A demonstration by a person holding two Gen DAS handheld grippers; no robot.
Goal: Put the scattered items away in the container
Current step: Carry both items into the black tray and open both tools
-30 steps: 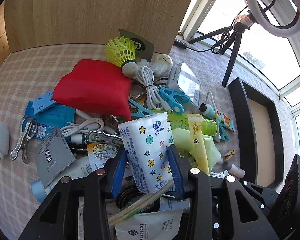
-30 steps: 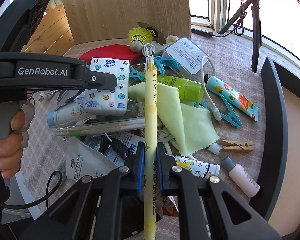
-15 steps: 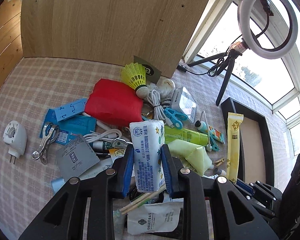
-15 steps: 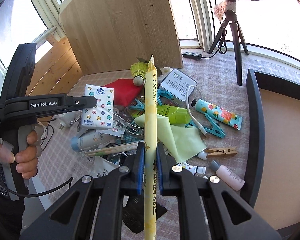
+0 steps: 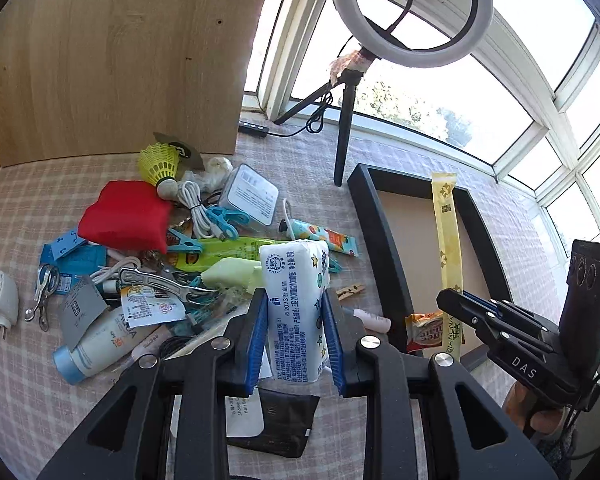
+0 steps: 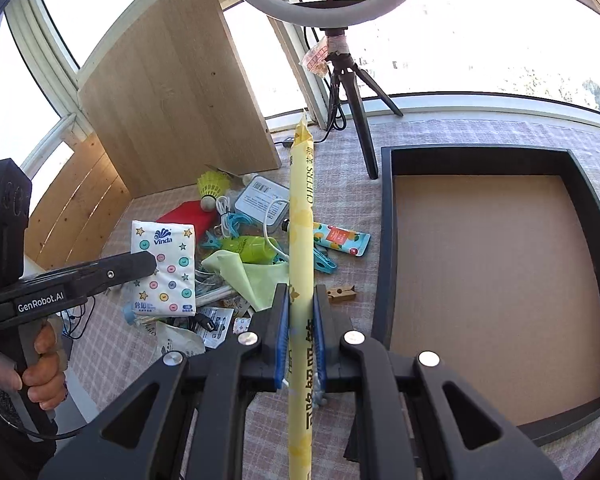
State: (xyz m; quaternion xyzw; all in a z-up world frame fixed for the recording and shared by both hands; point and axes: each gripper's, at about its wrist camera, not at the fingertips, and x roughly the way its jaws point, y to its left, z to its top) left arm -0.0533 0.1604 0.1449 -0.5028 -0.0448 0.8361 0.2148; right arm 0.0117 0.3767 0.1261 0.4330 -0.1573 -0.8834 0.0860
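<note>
Right wrist view: right gripper (image 6: 300, 322) pinches a long yellow sachet (image 6: 301, 216), long axis straight ahead along the fingers. Black tray (image 6: 386, 240) lies right of the fingers, its brown floor bare as far as visible; near right corner cut off. Left gripper (image 5: 296, 322) squeezes a tissue pack (image 5: 296, 304) above the pile (image 5: 172, 248) on the checked cloth, tray to its right. Right gripper is nearer the tray. Sachet's lower end is out of frame.

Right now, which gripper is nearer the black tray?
Right. The right gripper, holding the yellow stick pack, hangs beside the black tray; the left gripper, holding the tissue pack, is over the clutter.
</note>
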